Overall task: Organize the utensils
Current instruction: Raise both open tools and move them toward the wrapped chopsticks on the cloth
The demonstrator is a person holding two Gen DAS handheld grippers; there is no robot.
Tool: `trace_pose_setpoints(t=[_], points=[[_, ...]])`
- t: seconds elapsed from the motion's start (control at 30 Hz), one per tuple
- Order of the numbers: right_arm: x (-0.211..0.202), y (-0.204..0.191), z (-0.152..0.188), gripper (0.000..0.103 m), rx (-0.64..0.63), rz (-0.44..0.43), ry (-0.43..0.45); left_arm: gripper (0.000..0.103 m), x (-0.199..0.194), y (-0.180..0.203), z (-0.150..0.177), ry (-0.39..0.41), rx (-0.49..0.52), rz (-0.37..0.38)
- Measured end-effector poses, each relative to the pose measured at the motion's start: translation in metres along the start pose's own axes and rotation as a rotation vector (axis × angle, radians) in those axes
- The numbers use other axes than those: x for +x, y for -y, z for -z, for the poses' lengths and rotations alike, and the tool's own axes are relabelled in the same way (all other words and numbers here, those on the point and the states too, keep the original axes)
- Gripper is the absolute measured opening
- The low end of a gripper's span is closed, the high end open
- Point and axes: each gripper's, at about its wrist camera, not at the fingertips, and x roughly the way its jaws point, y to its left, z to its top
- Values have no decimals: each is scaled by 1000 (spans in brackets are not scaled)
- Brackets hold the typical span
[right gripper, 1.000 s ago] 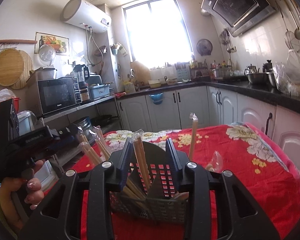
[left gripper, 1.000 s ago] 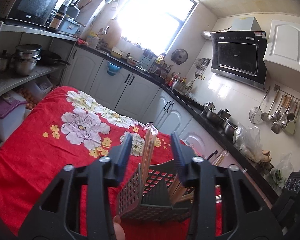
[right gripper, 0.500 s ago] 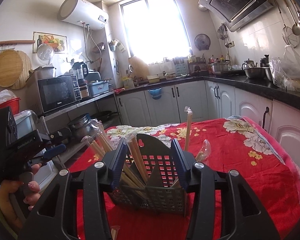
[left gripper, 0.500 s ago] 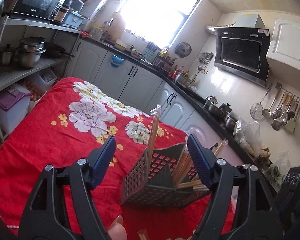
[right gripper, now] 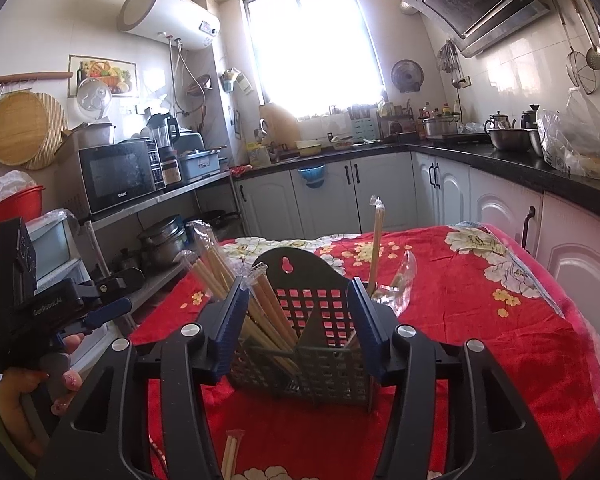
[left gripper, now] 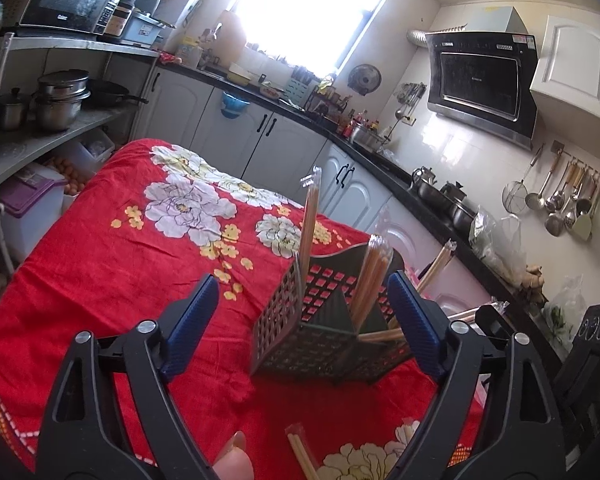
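A dark perforated utensil basket [left gripper: 324, 336] [right gripper: 308, 344] stands on the red floral tablecloth [left gripper: 120, 240]. It holds several plastic-wrapped chopstick pairs [right gripper: 236, 296]; one pair [left gripper: 309, 216] stands upright in its far corner. My left gripper [left gripper: 300, 328] is open and empty, back from the basket. My right gripper [right gripper: 296, 328] is open and empty, its jaws framing the basket without touching. A wrapped chopstick pair [left gripper: 304, 456] [right gripper: 232, 456] lies on the cloth near me. The left gripper also shows in the right wrist view [right gripper: 100, 312].
White cabinets [right gripper: 340, 196] with a black counter run along the far and right sides. A steel shelf [left gripper: 40, 136] with pots and a microwave [right gripper: 120, 172] stands left of the table. Ladles [left gripper: 560, 200] hang on the right wall.
Both grippers opened and pulled back from the basket. The left one let go of the upright chopstick pair, which now stands in the basket.
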Motion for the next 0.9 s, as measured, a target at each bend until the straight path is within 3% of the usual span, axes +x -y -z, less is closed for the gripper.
trace_pose_setpoints(t=[0.43, 0.9], points=[[-9, 1, 13, 57, -5, -2, -45, 92, 0, 3, 17, -63, 27, 0], [-21, 11, 29, 59, 8, 10, -97, 92, -2, 13, 37, -116, 72, -15]])
